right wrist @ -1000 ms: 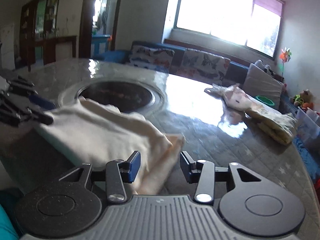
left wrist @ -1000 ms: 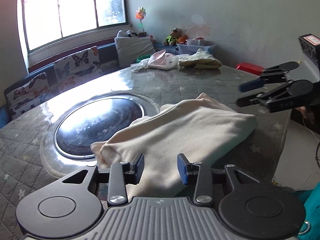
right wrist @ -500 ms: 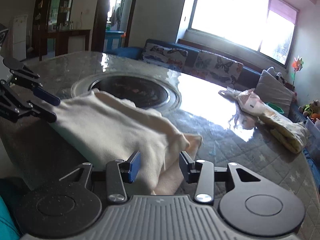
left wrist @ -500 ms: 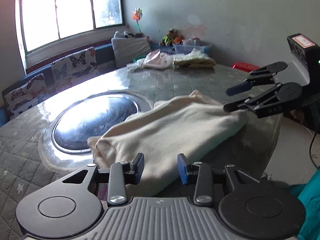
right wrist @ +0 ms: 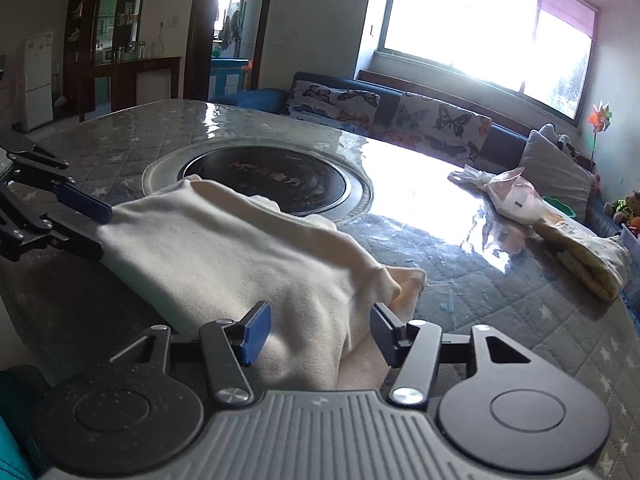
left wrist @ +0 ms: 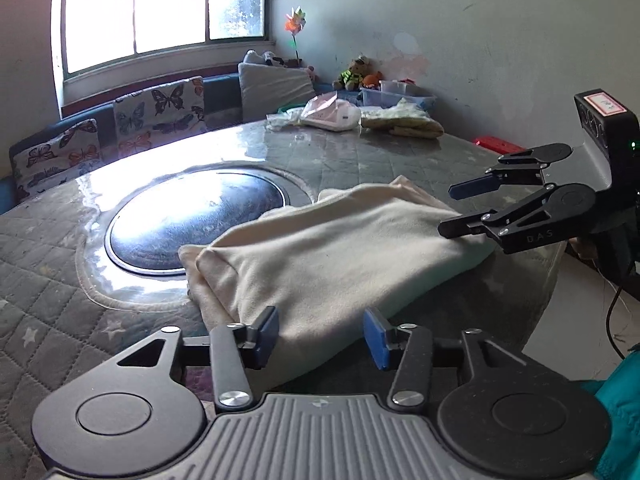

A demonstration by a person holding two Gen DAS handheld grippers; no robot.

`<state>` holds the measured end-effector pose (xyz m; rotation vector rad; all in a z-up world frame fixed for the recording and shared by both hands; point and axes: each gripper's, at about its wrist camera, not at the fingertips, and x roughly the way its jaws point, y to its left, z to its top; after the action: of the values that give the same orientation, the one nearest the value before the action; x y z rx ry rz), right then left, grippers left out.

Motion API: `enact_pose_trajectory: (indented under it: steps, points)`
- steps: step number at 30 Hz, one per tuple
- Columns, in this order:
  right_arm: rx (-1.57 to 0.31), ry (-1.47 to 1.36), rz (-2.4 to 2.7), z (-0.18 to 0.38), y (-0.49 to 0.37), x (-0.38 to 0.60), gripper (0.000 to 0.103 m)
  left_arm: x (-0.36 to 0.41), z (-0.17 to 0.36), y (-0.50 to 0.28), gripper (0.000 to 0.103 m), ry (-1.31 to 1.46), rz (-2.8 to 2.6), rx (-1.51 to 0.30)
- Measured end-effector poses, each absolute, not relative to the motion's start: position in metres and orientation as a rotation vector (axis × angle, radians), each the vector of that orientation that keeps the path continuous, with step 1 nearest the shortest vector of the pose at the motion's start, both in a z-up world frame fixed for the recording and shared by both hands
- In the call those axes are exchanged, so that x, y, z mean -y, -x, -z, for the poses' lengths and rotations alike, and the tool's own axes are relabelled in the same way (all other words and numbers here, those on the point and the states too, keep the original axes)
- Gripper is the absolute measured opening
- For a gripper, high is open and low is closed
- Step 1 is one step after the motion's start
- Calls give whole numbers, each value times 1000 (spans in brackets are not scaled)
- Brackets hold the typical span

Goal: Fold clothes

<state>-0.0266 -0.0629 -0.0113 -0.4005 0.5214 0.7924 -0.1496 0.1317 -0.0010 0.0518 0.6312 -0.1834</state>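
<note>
Both tools, left tool (left wrist: pixel 320 338) and right tool (right wrist: pixel 318 334), spread wide at opposite ends of folded cream garment (left wrist: pixel 340 252)

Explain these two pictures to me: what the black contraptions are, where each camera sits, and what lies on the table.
No robot here: a person holds a two-finger tool in each hand, with a camera on each looking along its fingers. One picture is from the left gripper, the other from the right gripper; each tool also shows at the edge of the other's view. Both have their jaws open and hold nothing. Between them lies a folded cream garment on a quilted table beside a round dark glass inset. Bags and a yellowish cloth lie at the far end.
</note>
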Motion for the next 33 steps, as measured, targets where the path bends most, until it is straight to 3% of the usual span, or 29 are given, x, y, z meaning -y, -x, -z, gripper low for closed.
enact_pose_trajectory:
  steps: [6,19,21,25,27,33]
  points:
    - [-482,373,-852,6,38,50,69,-130,8,153,54,-61,175,-653]
    - [-453,504,-1044,3,66,-1,71,-173,-4,179,63,16,31,-639]
    - [-441,531,-1095,4,73,-17,71,-184,-9,181,73,57,-11,-624]
    - [-415,612,-1194,10,89,-50,69,-204,-16,180,79,127,-80,-602]
    - [-404,652,-1226,13,96,-63,68,-210,-20,177,93,167,-100,-591]
    - [-393,741,-1249,24,107,-92,49,-223,-23,164,103,292,-97,-585]
